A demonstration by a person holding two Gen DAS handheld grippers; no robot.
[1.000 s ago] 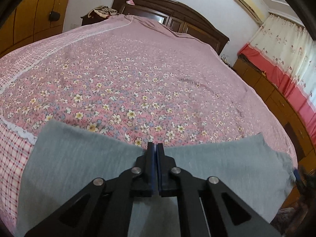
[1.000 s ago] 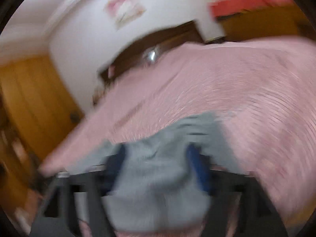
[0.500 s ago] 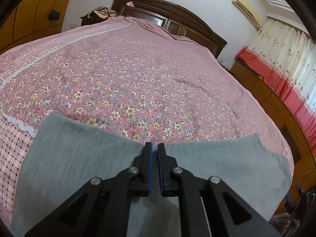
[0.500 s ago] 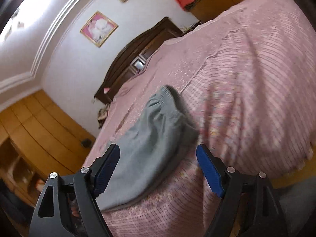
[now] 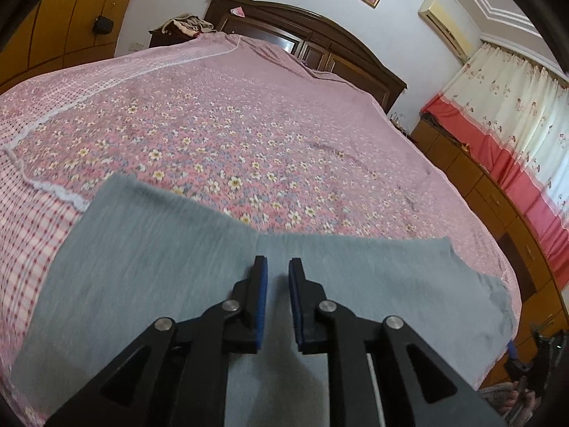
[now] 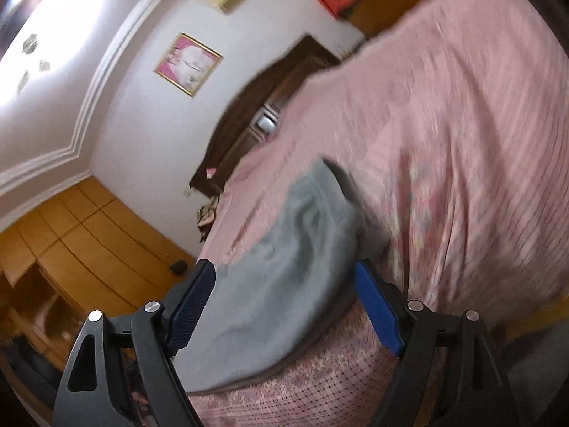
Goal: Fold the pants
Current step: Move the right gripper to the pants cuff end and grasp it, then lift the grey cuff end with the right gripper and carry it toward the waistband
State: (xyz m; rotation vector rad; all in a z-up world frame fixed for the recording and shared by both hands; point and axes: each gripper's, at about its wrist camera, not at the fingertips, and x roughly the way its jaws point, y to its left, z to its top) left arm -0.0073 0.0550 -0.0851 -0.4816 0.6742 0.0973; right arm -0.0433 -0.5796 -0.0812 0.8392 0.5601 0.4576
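Grey pants (image 5: 142, 249) lie flat across the near edge of the pink floral bed (image 5: 249, 124). Their far edge shows a step where two layers meet. My left gripper (image 5: 277, 270) hovers over the middle of the pants, its blue pads (image 5: 261, 284) slightly parted with nothing between them. The right wrist view is tilted and blurred. It shows the same grey pants (image 6: 302, 242) from their end, bunched at the waistband, on the bed (image 6: 462, 142). My right gripper (image 6: 284, 270) stands wide open just short of the pants, gripping nothing.
A dark wooden headboard (image 5: 320, 46) stands at the bed's far end. Wooden cabinets (image 5: 480, 195) and red-and-cream curtains (image 5: 515, 106) line the right side. A wooden wardrobe (image 5: 53, 35) is on the left, and clothes are piled on a nightstand (image 5: 185, 25).
The left gripper, shut on the pants' far edge before, has let go, opened slightly and drawn back. The right gripper stayed open while it swung and tilted near the pants' end.
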